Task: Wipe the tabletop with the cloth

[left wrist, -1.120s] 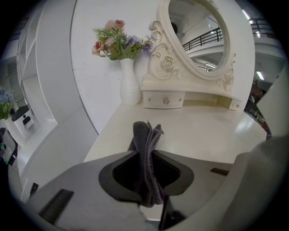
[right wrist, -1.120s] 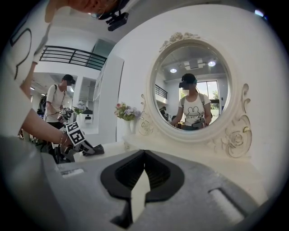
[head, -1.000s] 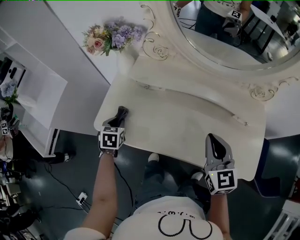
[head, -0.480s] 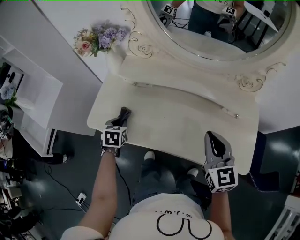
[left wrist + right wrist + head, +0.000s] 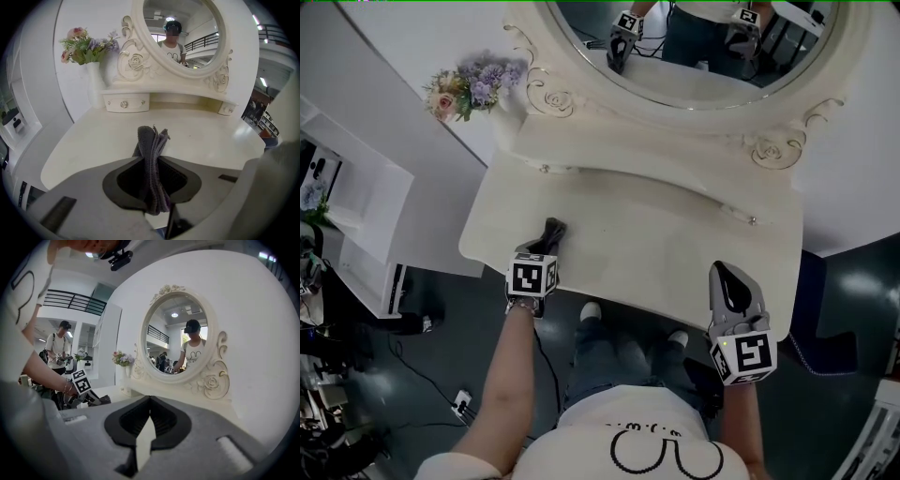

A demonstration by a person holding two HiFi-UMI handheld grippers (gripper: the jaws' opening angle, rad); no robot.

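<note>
Cloth contact governs this step: the left gripper [image 5: 150, 160], clamped tight on the dark grey folded cloth [image 5: 152, 138] projecting ahead of it, should press that cloth flat onto the cream-white table [image 5: 675, 234] below and sweep evenly, with the right gripper [image 5: 149, 404], closed on nothing, held clear.

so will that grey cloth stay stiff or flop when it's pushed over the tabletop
Likely floppy: the cloth stands in soft, bunched folds where it is clamped in the left gripper. It looks thin, so probably light. On the smooth, glossy tabletop it should slide easily, perhaps bunching up rather than spreading flat.
</note>
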